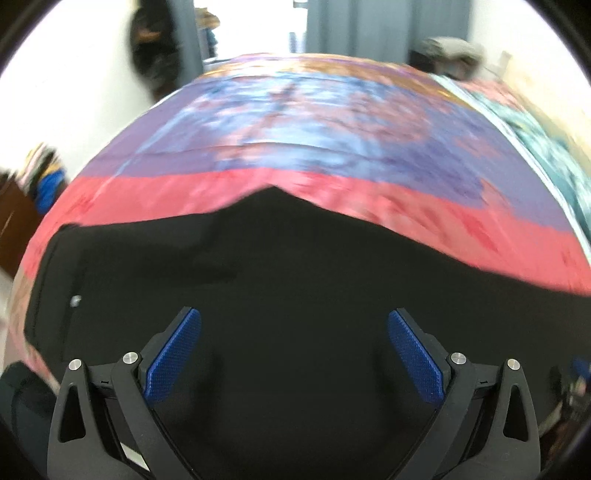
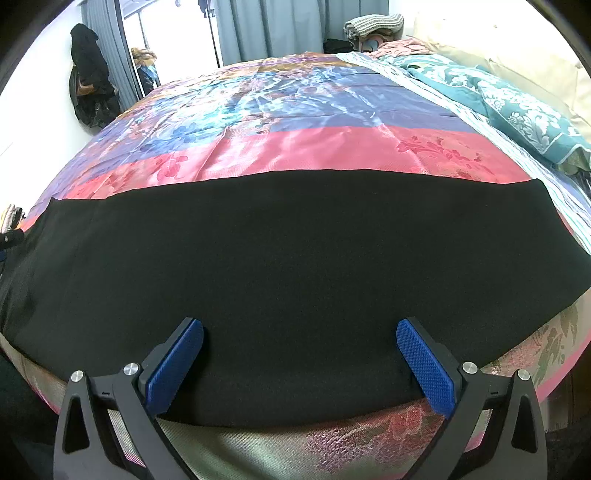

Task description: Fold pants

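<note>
Black pants [image 2: 288, 251] lie flat across the near part of a bed, over a pink, purple and blue bedspread [image 2: 280, 147]. The right wrist view shows them as one long dark band reaching from left to right. My right gripper [image 2: 300, 334] hangs open above their near edge, nothing between its blue pads [image 2: 424, 365]. In the blurred left wrist view the pants [image 1: 280, 280] fill the lower half, with a small silver button [image 1: 75, 301] at the left. My left gripper [image 1: 294, 325] stands wide open over the cloth, its pads [image 1: 173, 358] apart and holding nothing.
Teal patterned pillows [image 2: 517, 107] and a striped sheet [image 2: 436, 85] lie along the bed's right side. Folded blankets [image 2: 373, 24] sit at the far corner. Dark clothes [image 2: 86, 74] hang on the left wall beside grey curtains [image 2: 273, 26]. The bedspread's near edge [image 2: 295, 450] drops off below my right gripper.
</note>
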`<state>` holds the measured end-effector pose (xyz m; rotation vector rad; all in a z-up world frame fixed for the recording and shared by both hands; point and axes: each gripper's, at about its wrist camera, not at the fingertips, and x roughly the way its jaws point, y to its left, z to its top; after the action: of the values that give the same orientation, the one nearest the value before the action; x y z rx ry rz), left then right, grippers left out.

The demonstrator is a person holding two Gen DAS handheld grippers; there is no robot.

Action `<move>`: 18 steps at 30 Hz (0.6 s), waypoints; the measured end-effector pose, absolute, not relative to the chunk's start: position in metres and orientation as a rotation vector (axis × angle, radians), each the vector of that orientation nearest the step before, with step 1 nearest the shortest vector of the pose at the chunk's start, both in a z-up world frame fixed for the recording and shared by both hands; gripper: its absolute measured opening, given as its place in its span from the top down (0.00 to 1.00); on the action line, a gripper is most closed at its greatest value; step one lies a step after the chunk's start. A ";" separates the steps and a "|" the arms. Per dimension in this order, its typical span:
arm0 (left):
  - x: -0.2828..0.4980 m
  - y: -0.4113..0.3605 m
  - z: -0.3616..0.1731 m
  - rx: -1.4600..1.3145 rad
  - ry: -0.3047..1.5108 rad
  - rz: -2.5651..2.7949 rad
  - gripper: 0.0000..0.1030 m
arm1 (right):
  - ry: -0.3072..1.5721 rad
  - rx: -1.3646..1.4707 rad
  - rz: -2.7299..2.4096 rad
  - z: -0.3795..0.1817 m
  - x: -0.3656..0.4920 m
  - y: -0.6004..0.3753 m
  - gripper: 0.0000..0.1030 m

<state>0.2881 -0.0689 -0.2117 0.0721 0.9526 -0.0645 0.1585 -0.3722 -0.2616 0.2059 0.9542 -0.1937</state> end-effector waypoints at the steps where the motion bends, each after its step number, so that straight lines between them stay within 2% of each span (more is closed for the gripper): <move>1: 0.284 -0.080 -0.218 0.108 0.959 -0.086 0.01 | 0.954 0.206 -0.194 -0.262 0.159 -0.372 0.00; 7: 0.278 -0.092 -0.257 0.146 1.035 -0.088 0.00 | 0.948 0.205 -0.194 -0.262 0.159 -0.372 0.00; 14: 0.279 -0.091 -0.258 0.156 1.034 -0.100 0.00 | 0.947 0.202 -0.170 -0.260 0.160 -0.374 0.00; 18: 0.277 -0.090 -0.260 0.159 1.022 -0.103 0.00 | 0.963 0.308 -0.136 -0.250 0.162 -0.394 0.00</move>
<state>0.2771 -0.0899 -0.2596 0.1594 1.0221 -0.1033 0.1617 -0.3941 -0.2495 0.3082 0.9626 -0.1361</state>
